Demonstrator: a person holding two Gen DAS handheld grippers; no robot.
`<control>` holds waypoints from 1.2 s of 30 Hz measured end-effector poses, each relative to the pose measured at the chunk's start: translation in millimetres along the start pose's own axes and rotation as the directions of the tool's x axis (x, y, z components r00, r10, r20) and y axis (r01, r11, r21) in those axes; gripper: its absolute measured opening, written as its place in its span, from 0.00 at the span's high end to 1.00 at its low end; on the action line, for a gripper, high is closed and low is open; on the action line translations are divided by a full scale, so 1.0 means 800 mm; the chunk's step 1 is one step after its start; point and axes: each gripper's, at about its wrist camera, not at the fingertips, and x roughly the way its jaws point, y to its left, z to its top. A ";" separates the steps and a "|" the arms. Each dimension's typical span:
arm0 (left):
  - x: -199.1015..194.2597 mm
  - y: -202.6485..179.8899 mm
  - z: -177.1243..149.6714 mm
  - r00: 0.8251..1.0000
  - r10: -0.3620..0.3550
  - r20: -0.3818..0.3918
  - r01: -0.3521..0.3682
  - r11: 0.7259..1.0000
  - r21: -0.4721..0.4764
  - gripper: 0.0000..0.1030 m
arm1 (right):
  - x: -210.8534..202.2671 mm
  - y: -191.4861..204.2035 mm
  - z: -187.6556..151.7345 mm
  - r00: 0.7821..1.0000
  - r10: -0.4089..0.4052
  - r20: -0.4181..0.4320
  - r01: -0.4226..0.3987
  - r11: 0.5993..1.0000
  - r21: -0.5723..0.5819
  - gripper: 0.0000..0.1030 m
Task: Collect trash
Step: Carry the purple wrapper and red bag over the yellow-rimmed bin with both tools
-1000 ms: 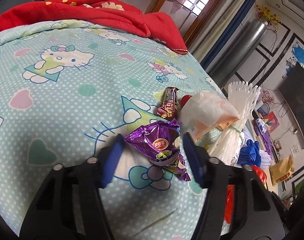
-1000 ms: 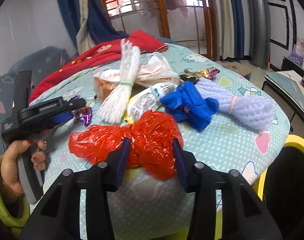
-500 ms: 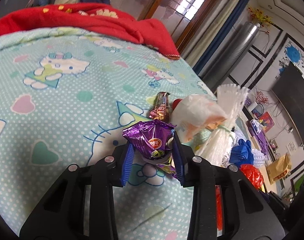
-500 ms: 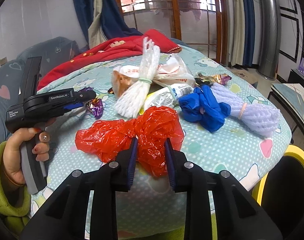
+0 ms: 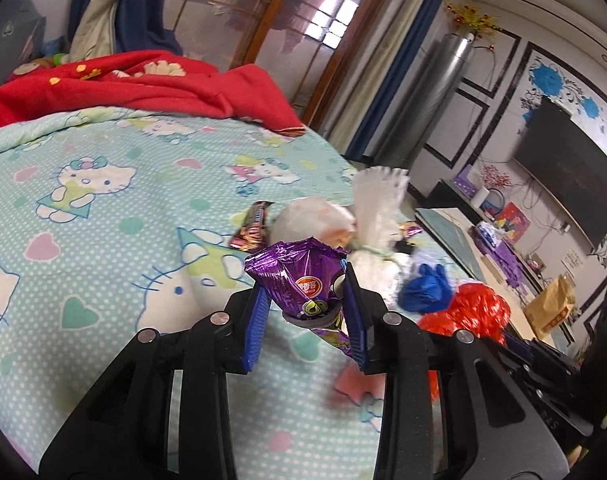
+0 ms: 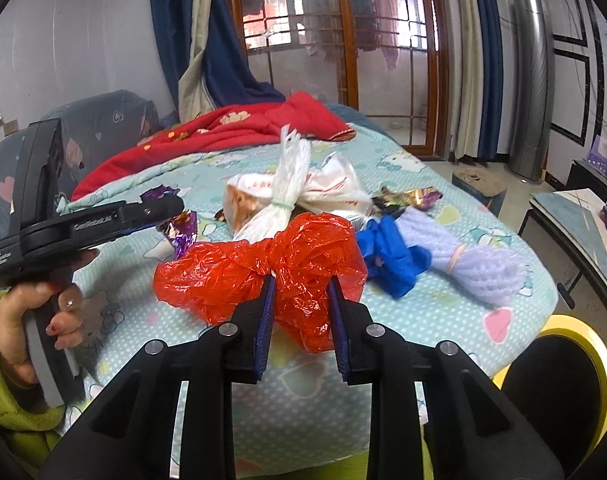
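On left tool (image 6: 159, 216): "GenRobot.AI"

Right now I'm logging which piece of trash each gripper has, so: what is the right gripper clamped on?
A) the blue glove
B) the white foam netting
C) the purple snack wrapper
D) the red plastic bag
D: in the right wrist view the right gripper pinches the crumpled red plastic bag between its blue pads.

We see a bed (image 6: 443, 308) under a mint cartoon-cat sheet, a red blanket (image 6: 239, 128) at its far end. Behind stand wood-framed glass doors (image 6: 343, 28), blue curtains (image 6: 175, 40) and a silver column (image 6: 533, 80). A dark television (image 5: 563, 180) hangs on the white panelled wall.
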 end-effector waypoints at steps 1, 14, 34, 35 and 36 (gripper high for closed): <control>-0.002 -0.005 0.001 1.000 -0.006 0.001 0.006 1.000 0.008 0.74 | -0.002 -0.002 0.001 1.000 -0.003 0.003 0.003 1.000 0.002 0.76; -0.019 -0.073 0.001 0.997 -0.065 0.047 0.057 0.988 0.146 0.74 | -0.043 -0.042 0.007 0.994 -0.092 0.056 0.089 0.995 0.052 0.76; 0.011 -0.162 -0.025 0.984 -0.174 -0.031 0.176 0.947 0.268 0.74 | -0.103 -0.149 -0.020 0.950 -0.306 0.057 0.287 0.932 0.220 0.76; 0.015 -0.168 -0.027 0.983 -0.181 -0.039 0.185 0.943 0.278 0.74 | -0.106 -0.154 -0.022 0.947 -0.316 0.056 0.295 0.927 0.231 0.76; 0.017 -0.173 -0.028 0.982 -0.186 -0.044 0.190 0.940 0.283 0.74 | -0.108 -0.159 -0.024 0.944 -0.324 0.055 0.303 0.922 0.241 0.76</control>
